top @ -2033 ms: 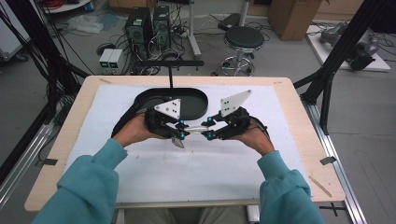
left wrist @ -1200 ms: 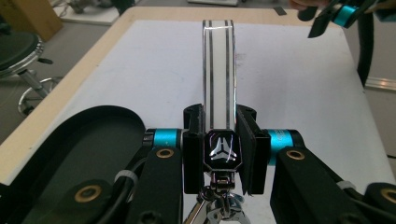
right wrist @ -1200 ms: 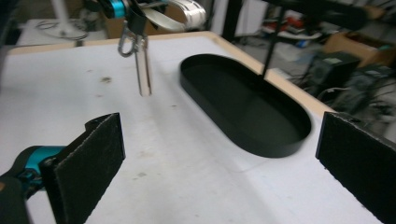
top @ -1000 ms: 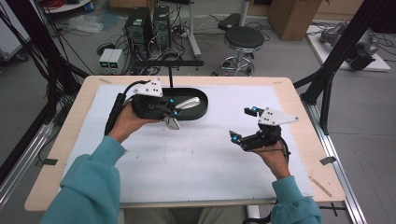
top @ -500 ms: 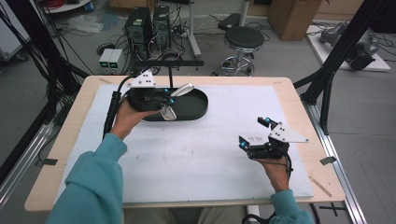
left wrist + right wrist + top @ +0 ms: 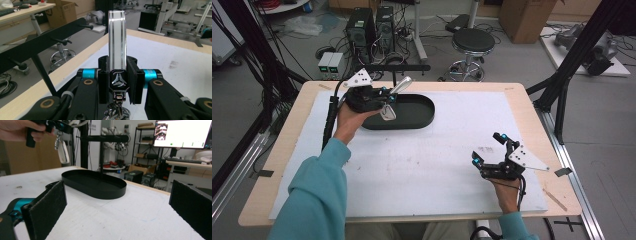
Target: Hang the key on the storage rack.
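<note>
High view: left gripper [image 6: 382, 100] clamps keychain [image 6: 388, 111] above black tray [image 6: 412, 112], beside peg stand [image 6: 394, 67]; hanging likely remains. Left gripper view: jaws pinch chrome strap [image 6: 117, 40]. Right gripper view: right gripper [image 6: 117, 207] released, low over the mat.

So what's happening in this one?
A person works at a table with a gripper in each hand. The left gripper is shut on a metal keychain, holding it above the black oval tray near the peg stand. The right gripper rests open, with nothing between its jaws, at the table's near right.
</note>
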Motion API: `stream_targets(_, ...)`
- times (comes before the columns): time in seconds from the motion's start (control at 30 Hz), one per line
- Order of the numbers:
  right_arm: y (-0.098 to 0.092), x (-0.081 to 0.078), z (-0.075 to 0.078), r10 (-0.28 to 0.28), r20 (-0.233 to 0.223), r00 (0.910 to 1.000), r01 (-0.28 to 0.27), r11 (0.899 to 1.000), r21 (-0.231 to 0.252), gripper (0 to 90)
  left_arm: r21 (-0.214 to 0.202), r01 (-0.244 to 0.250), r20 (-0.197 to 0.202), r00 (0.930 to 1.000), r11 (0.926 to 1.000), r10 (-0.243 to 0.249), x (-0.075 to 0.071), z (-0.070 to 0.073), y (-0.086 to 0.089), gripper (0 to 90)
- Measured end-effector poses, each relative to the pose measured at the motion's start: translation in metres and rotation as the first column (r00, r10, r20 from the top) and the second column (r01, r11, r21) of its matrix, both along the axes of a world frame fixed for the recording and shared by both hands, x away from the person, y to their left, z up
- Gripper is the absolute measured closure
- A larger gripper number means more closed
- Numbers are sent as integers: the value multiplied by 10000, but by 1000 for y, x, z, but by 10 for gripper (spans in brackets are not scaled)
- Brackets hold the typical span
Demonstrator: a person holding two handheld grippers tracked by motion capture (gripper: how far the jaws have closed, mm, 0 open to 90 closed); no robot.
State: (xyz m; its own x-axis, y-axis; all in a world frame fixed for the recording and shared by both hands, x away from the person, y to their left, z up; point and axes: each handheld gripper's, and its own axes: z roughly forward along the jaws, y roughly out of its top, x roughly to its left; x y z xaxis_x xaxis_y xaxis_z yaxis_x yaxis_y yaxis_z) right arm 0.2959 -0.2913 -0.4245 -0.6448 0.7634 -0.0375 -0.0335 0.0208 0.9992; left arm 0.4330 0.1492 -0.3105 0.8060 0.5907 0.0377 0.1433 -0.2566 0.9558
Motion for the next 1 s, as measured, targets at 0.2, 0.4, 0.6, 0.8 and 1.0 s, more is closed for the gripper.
stream_targets(0.2,-7,-4,-12,-148,90,9998,145,9992,367,5,-270,-264,-72,9996,9993,262,12,-8,-3,742)
stream_targets(0.4,-11,-6,-20,-353,212,9992,344,9986,412,5,-508,-570,-172,9983,9971,562,23,-17,-2,741)
stream_targets(0.6,-11,-5,-23,-449,328,9985,438,9985,340,6,-811,-718,-344,9970,9941,692,33,-23,-2,741)
stream_targets(0.8,-11,-3,-24,-483,259,9985,474,9983,353,6,-840,-845,-335,9961,9929,819,40,-26,-6,741)
stream_targets(1.0,-12,0,-25,-541,273,9982,533,9981,297,5,-824,-1064,-531,9933,9909,1022,46,-33,-6,741)
